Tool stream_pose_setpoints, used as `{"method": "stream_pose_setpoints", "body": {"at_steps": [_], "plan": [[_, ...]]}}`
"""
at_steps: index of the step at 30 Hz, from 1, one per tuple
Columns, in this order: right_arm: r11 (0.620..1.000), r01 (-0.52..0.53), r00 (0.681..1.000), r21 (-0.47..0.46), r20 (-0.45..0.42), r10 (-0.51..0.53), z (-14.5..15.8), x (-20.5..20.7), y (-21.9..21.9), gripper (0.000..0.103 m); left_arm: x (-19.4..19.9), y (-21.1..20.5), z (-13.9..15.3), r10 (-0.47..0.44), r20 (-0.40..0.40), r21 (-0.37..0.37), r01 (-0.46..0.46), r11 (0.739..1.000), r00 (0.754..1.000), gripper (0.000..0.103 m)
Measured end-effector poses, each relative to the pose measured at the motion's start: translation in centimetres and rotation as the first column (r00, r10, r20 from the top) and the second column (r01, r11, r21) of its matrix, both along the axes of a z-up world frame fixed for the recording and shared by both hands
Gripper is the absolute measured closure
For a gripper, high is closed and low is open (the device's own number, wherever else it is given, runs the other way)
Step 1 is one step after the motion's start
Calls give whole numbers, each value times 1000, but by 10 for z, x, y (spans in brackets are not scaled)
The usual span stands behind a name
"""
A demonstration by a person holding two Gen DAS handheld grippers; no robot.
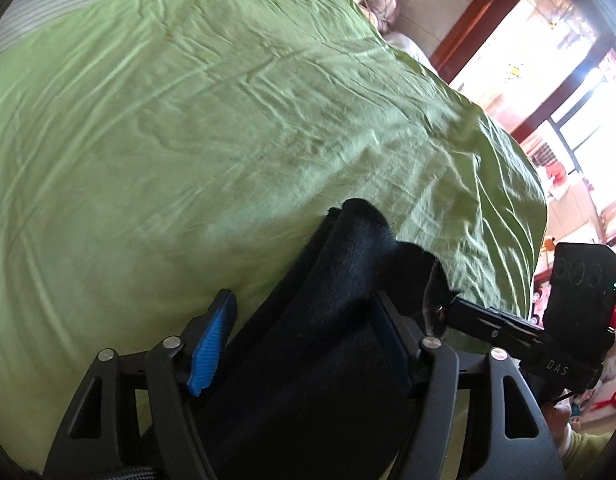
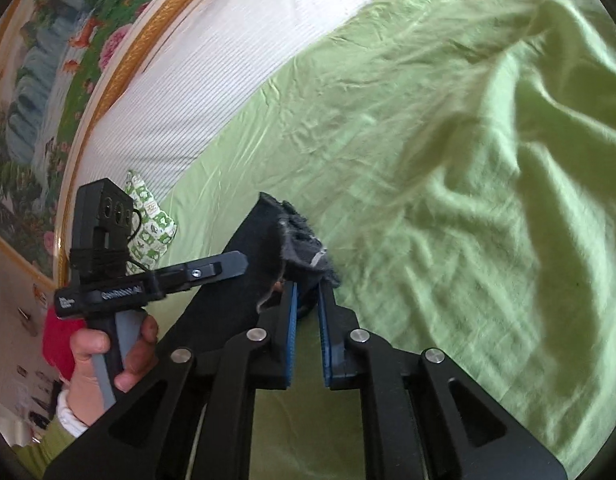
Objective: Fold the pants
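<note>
Green sheet [image 1: 188, 120]: wrinkled cotton covers the whole bed under both your tools — in the right wrist view it bunches into a raised fold [image 2: 548, 80] at the far right.
Striped headboard [image 2: 212, 80]: white, ribbed, running along the sheet's far edge; left of it hangs a gold-framed picture [image 2: 48, 60] of flowers and water.
Patterned cushion [image 2: 150, 216]: green and white, tucked where sheet meets headboard.
Left gripper [image 1: 304, 336]: your fingers stand wide apart with the pants [image 1: 328, 340] running up between them. The left blue pad [image 1: 212, 344] shows bare and clear of the cloth, so from this view you cannot tell whether anything is truly pinched.
Pants: dark, nearly black fabric, lifted off the sheet, stretching from your left tool across to your right one; a frayed edge [image 2: 304, 240] sticks up past the right fingertips.
Right gripper [image 2: 308, 292]: your tips are clamped on that frayed edge — the blue pads [image 2: 291, 340] stand slightly apart lower down, where sheet shows through.
Your left hand [image 2: 108, 356]: wrapped around the other tool's grey handle, seen from the right wrist camera.
</note>
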State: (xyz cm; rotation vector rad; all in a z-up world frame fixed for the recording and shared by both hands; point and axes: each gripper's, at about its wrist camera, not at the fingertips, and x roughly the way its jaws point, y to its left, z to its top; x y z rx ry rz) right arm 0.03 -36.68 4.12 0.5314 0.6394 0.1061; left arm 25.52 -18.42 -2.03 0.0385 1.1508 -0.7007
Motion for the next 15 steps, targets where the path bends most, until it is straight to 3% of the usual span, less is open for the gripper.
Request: {"method": "stream_pose_setpoints", "body": {"at_steps": [3, 7, 11, 15], "plan": [[999, 6, 1000, 37, -13, -5, -6, 5, -4, 91, 5, -9, -4, -20, 2, -10, 20, 1000, 1000, 49], [996, -1, 1000, 91, -4, 1, -9, 9, -8, 91, 6, -14, -3, -47, -13, -40, 46, 998, 999, 79], [992, -24, 1000, 125, 14, 22, -9, 12, -10, 91, 1, -14, 2, -54, 16, -38, 55, 998, 998, 89], [993, -48, 998, 107, 38, 44, -6, 8, -5, 92, -3, -4, 14, -33, 21, -91, 35, 995, 999, 91]]}}
